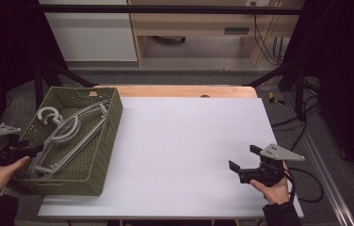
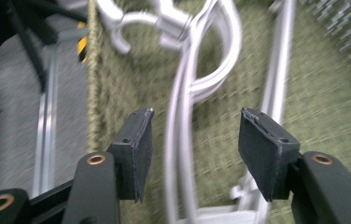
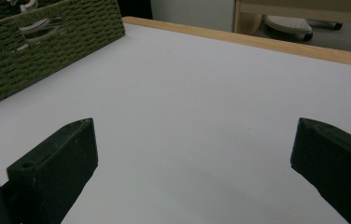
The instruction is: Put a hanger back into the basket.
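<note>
An olive woven basket stands on the left of the white table and holds several grey plastic hangers. My left gripper reaches over the basket's left wall, open. In the left gripper view its jaws straddle a grey hanger arm lying on the basket floor, without closing on it. My right gripper hovers low over the table's front right, open with nothing between its jaws. The basket shows far off at the upper left of the right gripper view.
A wooden strip borders the table's far edge. Beyond it are a cabinet and cables on the floor. A black frame post stands behind the basket. White tabletop stretches between the basket and my right gripper.
</note>
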The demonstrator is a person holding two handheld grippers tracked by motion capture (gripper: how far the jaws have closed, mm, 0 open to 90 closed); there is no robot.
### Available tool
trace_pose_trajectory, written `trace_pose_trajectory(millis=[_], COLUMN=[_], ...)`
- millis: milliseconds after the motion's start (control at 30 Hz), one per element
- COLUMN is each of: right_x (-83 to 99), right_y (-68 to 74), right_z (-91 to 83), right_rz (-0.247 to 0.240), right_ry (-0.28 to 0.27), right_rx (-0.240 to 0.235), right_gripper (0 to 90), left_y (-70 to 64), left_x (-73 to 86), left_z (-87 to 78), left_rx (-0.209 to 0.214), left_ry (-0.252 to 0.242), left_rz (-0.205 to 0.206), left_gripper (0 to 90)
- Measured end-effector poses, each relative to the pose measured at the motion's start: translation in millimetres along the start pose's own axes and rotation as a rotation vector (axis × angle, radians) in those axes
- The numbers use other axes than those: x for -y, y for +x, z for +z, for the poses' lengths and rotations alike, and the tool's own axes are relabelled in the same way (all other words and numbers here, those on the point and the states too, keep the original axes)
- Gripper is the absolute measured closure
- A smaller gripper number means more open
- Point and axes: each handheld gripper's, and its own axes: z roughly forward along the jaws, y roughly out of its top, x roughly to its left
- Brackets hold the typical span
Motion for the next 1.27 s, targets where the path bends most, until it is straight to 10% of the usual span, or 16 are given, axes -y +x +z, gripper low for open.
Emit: trace_pose_trajectory(millis=[133, 567, 900, 1267], right_x=[-0.2, -1.1, -0.7, 2.4], right_y=[0.0, -0.2, -0.9, -1.3], right_z=[-0.3, -3.9, -6.8, -8.9], right_rz=[0.006, 0.001, 0.006, 0.011], right_ry=[-0.005, -0.022, -0.035, -0.04], right_rx=[0.002, 0.006, 0.007, 0.014], right_gripper=[1.1, 1.0, 0.8, 0.7], left_y=[-13.4, -87.7, -137.2, -163.3], left_x=[-3.0, -11.1, -1.8, 10.2], left_z=[-8.0, -23.9, -15.5, 2.9], left_rx=[0.08, 0.301, 0.42, 0.46], left_ry=[-0.122, -0.364, -0.429, -0.383], left_rz=[-0.034, 0.036, 0.065, 0.09], left_gripper=[38.2, 21.3, 11.8, 10.5])
